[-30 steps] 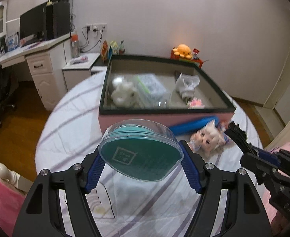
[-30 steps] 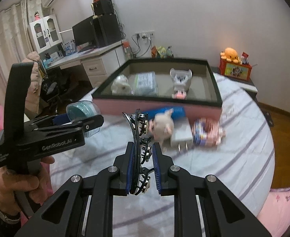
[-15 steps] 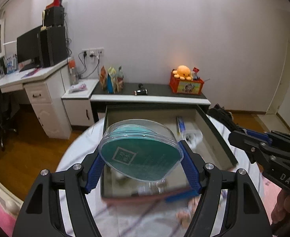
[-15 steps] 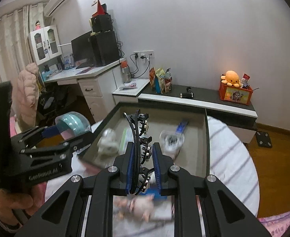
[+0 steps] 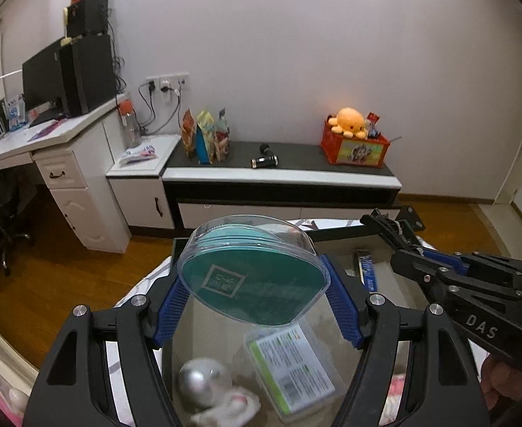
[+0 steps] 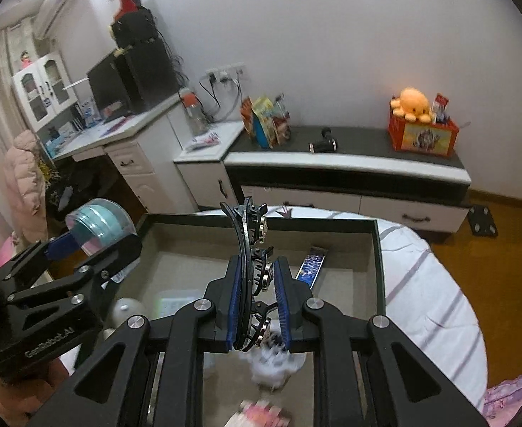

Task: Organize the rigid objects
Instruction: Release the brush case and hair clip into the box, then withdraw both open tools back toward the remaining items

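Both grippers have come forward over the box since a second ago, when they hung above the striped cloth short of its pink front wall; the doll and blue tube that lay in front of the box are now out of sight.

The left gripper is closed on a clear round case with a teal disc inside, its blue pads pressing the case's two sides, and the case is tilted up toward the camera above the box. Below it inside the box lie a silver ball, a white soft toy and a clear plastic packet with a green label.

The right gripper is nearly closed, pinching a black hair clip that stands upright between its pads, its curved top rising above them. A blue strip-shaped pack lies on the box floor farther back.

Beyond the table stands a low cabinet carrying snack bags and a red box with an orange octopus toy, and a desk with a monitor stands to the left.
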Demonstrator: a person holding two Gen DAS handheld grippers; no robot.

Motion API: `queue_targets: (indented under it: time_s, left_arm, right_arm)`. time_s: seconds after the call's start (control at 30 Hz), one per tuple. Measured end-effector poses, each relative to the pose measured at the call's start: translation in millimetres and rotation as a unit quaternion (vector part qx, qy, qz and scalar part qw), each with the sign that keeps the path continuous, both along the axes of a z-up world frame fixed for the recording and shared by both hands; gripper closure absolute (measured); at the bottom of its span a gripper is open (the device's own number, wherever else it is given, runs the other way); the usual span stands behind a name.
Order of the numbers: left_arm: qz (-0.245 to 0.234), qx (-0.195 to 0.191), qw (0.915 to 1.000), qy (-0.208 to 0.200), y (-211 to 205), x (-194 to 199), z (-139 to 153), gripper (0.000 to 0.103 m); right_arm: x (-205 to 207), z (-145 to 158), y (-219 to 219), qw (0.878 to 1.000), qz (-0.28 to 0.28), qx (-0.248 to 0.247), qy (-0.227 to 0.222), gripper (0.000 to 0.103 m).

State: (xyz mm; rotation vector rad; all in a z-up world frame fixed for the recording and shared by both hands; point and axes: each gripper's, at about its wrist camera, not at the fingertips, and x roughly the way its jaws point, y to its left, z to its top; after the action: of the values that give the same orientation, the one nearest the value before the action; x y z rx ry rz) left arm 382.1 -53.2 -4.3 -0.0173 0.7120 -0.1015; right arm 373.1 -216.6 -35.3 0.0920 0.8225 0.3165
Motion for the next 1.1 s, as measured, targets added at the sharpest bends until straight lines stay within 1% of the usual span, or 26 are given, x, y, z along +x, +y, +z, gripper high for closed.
queue_targets:
  time_s: [0.13, 0.27, 0.37, 0.4, 0.47, 0.5, 0.53, 0.57, 0.6, 0.63, 0.7, 0.77, 0.8, 0.9, 1.1]
  left_arm:
    - [-0.004, 0.0, 0.9998, 0.022, -3.1, 19.2, -14.9, 0.031]
    - [-0.002, 0.004, 0.9988, 0.049, -5.9, 33.2, -27.3, 0.03]
    - [0.004, 0.0, 0.9976, 0.069, -4.8, 40.4, -35.6, 0.03]
    - [0.006, 0.001, 0.9974, 0.071, -4.1, 41.0, -36.4, 0.029]
    - [0.008, 0.004, 0.9975, 0.07, -2.7, 39.4, -35.8, 0.021]
    - [0.008, 0.005, 0.9977, 0.068, -2.2, 37.5, -33.9, 0.013]
    - [0.011, 0.007, 0.9979, 0.064, -1.7, 35.6, -31.4, 0.008]
    - [0.016, 0.009, 0.9981, 0.059, -0.2, 32.6, -28.0, 0.005]
    - [0.02, 0.008, 0.9983, 0.054, 2.4, 29.0, -24.4, 0.003]
    - [0.023, 0.006, 0.9984, 0.051, 5.5, 24.8, -20.9, 0.002]
    - [0.028, -0.001, 0.9986, 0.044, 11.4, 14.5, -12.6, 0.001]
    - [0.034, -0.001, 0.9989, 0.034, 16.5, 2.1, -3.9, 0.001]
    - [0.036, -0.002, 0.999, 0.027, 19.1, -6.5, 1.3, 0.0]
    - [0.041, -0.005, 0.9991, 0.012, 25.9, -30.6, 14.6, 0.0]
    - [0.051, -0.009, 0.9986, -0.015, 36.0, -88.7, 38.9, 0.0]
  right_arm:
    - [23.4, -15.0, -0.6, 1.0, -0.001, -0.01, 0.025, 0.085]
    - [36.7, -24.7, 2.6, 0.999, 0.002, -0.018, 0.047, 0.084]
    - [43.0, -29.1, 4.6, 0.998, 0.0, -0.017, 0.062, 0.084]
    - [45.1, -31.1, 4.6, 0.997, -0.001, -0.017, 0.07, 0.084]
    - [46.1, -33.8, 3.7, 0.997, -0.004, -0.012, 0.078, 0.084]
    - [45.8, -35.4, 3.8, 0.996, -0.002, -0.01, 0.084, 0.082]
    - [44.5, -36.3, 3.4, 0.996, -0.003, -0.006, 0.087, 0.07]
    - [43.1, -36.9, 2.0, 0.996, -0.005, -0.002, 0.089, 0.06]
    - [40.0, -36.4, 1.1, 0.996, -0.008, 0.0, 0.088, 0.041]
    - [37.1, -36.0, 0.9, 0.996, -0.011, -0.001, 0.089, 0.029]
    - [29.5, -31.5, -3.0, 0.996, -0.012, 0.014, 0.085, 0.018]
    - [21.1, -26.3, -5.7, 0.996, -0.016, 0.027, 0.08, 0.013]
    - [15.4, -21.9, -7.9, 0.997, -0.023, 0.029, 0.074, 0.0]
    - [-5.5, -5.1, -14.0, 0.998, -0.033, 0.04, 0.047, 0.0]
    - [-58.2, 26.3, -19.1, 0.998, -0.049, 0.044, 0.013, 0.0]
